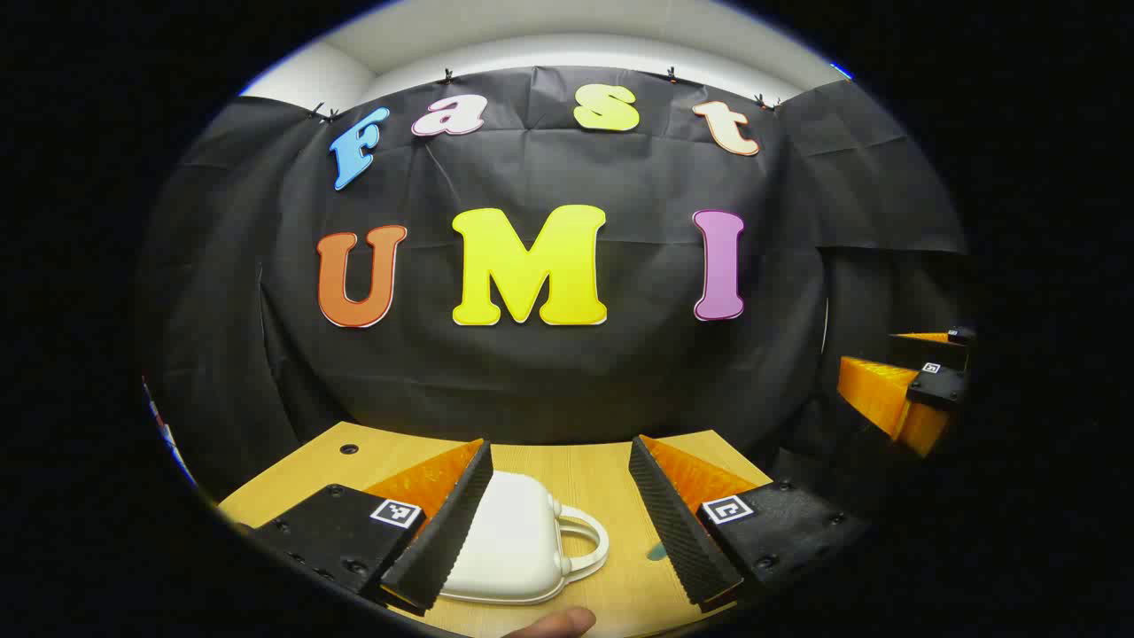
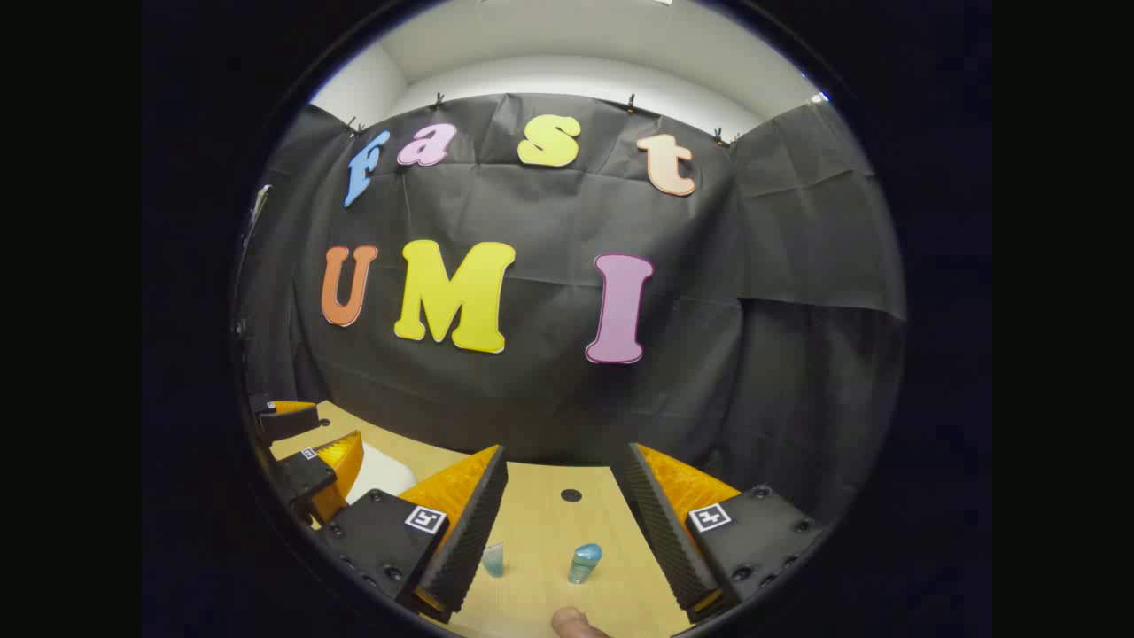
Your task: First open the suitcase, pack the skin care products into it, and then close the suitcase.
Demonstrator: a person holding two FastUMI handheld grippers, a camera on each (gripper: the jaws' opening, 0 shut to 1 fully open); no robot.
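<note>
A small white suitcase (image 1: 509,540) lies flat and closed on the wooden table (image 1: 585,478), its handle (image 1: 585,536) pointing right. My left gripper (image 1: 563,532) hangs open above it, the case partly under its left finger. In the right gripper view, my right gripper (image 2: 563,536) is open over the table. Between its fingers stand a small teal-capped bottle (image 2: 585,562) and a pale blue product (image 2: 493,558), both untouched. The white suitcase (image 2: 381,474) shows at the left there, behind the other gripper (image 2: 306,452). The right gripper (image 1: 912,385) appears far right in the left gripper view.
Black cloth wall closes the back of the table. A round hole (image 2: 571,495) sits in the tabletop ahead of the right gripper, another hole (image 1: 349,449) at the far left. A fingertip (image 1: 558,623) shows at the bottom edge.
</note>
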